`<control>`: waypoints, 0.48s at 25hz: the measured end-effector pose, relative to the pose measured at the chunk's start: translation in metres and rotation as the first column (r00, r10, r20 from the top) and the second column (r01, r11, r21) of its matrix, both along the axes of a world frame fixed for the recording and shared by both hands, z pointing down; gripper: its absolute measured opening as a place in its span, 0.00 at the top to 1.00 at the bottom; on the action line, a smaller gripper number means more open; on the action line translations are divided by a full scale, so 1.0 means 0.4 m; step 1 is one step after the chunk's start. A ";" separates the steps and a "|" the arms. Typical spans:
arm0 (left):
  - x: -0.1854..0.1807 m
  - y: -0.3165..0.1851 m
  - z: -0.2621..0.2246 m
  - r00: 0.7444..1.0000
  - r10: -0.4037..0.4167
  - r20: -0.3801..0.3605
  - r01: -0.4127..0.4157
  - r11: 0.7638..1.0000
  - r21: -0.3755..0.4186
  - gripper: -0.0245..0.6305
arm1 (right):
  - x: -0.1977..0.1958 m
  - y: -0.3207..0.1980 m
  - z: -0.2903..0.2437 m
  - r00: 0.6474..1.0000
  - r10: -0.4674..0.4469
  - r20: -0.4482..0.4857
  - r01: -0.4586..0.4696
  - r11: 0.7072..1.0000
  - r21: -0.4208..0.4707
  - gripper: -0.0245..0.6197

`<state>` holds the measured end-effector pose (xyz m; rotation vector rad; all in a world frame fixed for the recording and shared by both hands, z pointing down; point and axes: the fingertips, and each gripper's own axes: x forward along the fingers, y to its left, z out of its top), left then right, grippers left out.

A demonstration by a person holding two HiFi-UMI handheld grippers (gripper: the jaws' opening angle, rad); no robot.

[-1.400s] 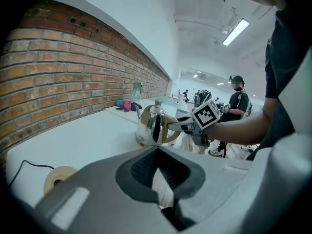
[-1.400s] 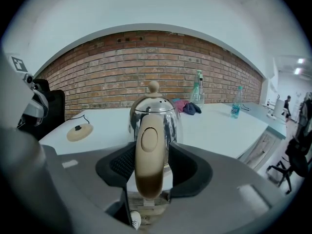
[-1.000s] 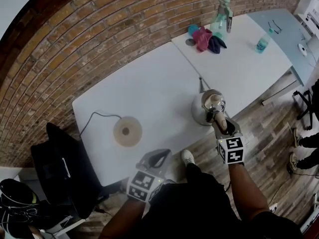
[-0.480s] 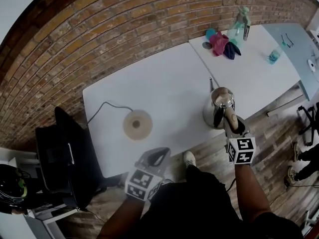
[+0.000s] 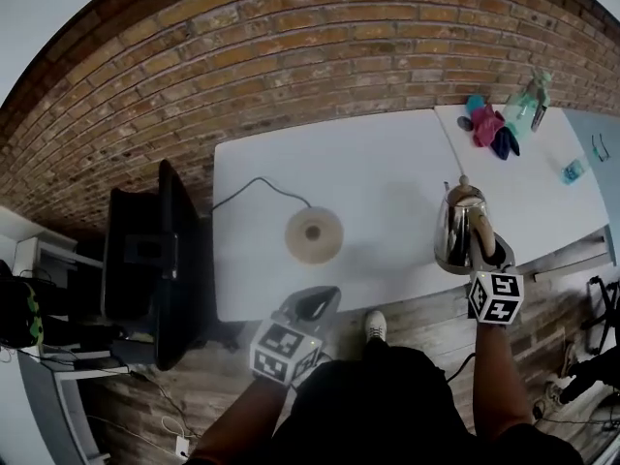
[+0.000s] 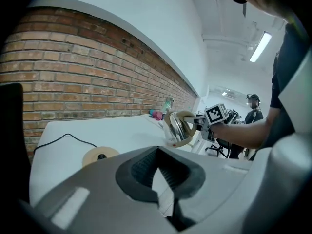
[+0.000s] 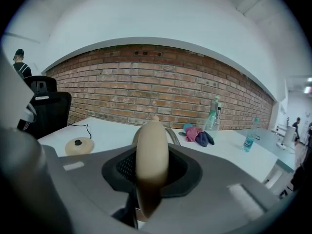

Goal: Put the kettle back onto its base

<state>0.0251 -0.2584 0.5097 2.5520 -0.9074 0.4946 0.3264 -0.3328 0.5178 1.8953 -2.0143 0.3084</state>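
Left gripper, grey plastic with a marker cube, hangs off the near edge of the white surface; its fingers are barely apart, nothing in them. Right gripper has its fingers clamped on the smooth beige handle of the kettle. The kettle is shiny steel, rounded and slightly tilted, over the near right edge. Well apart to its left lies the base, a flat beige disc with a dark centre and a thin black cord curling back. A black chair stands left. Far right are crumpled pink and navy cloths and a clear bottle. Behind runs a rough red brick wall.
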 end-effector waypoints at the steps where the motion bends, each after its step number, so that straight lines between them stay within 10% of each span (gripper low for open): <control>1: -0.019 -0.002 0.001 1.000 -0.019 -0.002 0.019 1.000 0.001 0.96 | -0.013 -0.006 -0.006 1.000 -0.008 0.003 0.008 1.000 0.004 0.80; 12: -0.170 0.022 -0.003 0.983 -0.179 -0.048 0.179 0.984 -0.005 0.96 | -0.261 -0.028 -0.046 0.980 -0.195 0.046 0.194 0.981 0.026 0.80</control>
